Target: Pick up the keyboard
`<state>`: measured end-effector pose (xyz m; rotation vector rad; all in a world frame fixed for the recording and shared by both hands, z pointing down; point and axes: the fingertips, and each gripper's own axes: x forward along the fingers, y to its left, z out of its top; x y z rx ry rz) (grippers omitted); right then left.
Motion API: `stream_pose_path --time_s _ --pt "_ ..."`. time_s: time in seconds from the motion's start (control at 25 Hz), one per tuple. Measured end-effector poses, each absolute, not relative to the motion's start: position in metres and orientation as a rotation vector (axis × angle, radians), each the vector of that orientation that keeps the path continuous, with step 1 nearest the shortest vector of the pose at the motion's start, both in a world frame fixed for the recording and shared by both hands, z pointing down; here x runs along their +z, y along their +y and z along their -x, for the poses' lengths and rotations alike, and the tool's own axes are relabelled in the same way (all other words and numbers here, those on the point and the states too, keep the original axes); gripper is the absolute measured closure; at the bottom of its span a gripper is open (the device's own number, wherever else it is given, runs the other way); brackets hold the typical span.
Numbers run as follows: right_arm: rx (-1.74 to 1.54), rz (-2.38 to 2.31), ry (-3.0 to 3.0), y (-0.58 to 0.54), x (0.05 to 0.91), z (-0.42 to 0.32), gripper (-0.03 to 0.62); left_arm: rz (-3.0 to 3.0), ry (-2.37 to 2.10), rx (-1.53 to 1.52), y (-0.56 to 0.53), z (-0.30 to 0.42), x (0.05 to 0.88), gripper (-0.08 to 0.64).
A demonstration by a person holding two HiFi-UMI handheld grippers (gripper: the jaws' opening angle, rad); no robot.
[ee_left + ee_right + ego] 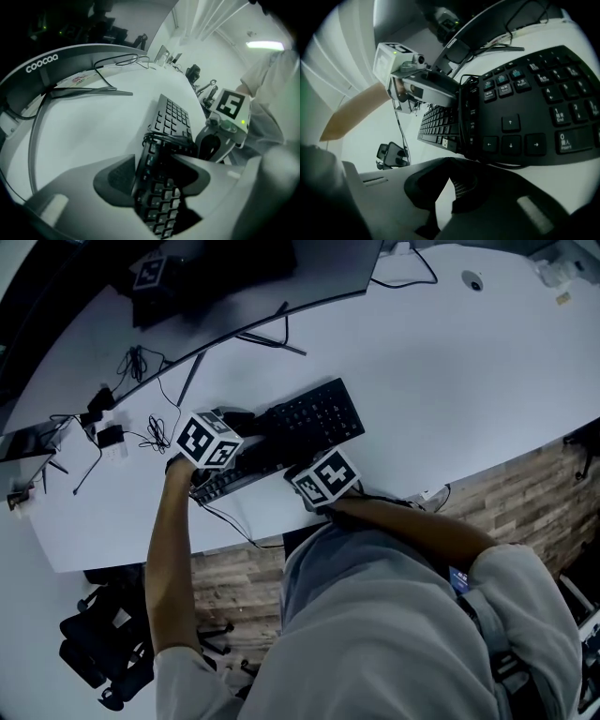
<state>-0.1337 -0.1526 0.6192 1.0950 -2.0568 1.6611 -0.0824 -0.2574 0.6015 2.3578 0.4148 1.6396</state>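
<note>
The black rectangular keyboard (314, 418), with a cable wound round it, is seen lying on the white desk (441, 362). Its left end is clamped between the jaws of the left gripper (159, 187). The right gripper (450, 183) is held at the keyboard's near edge, its jaws drawn together on nothing.
</note>
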Motion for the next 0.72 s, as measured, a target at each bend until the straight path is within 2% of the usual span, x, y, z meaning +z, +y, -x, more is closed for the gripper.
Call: stream_pose_path --time_s 0.16,0.72 --pt "1.801 -1.136 -2.013 -0.157 0.622 0.131 0.592 -2.337 0.418 1.652 -0.262 0.083 0.605 0.560" --pt "1.828 -1.143 -1.995 -0.155 0.623 0.134 0.592 -2.201 0.468 1.664 -0.250 0.083 0.602 0.560"
